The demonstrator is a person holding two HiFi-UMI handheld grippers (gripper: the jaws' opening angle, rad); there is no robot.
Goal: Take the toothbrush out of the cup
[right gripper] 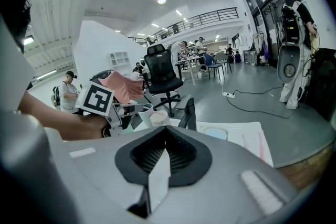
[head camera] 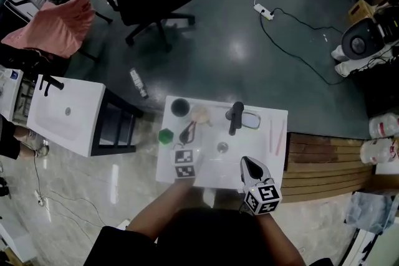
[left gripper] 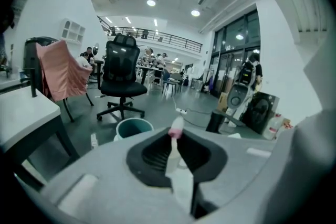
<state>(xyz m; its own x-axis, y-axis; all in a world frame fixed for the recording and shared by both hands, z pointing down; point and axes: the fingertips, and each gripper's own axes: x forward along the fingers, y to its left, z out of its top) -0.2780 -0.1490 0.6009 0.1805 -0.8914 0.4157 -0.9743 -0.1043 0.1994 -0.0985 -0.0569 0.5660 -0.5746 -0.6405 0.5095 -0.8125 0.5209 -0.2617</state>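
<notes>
The left gripper has its fingers clamped on the toothbrush; the white handle sits between the pads and the pink head pokes just past the fingertips; the teal cup stands beyond those fingers and to their left, apart from the brush. The right gripper has its fingers together on nothing, with the black faucet beyond them; only the head view shows both grippers over the white surface; the brush is too small to make out there.
</notes>
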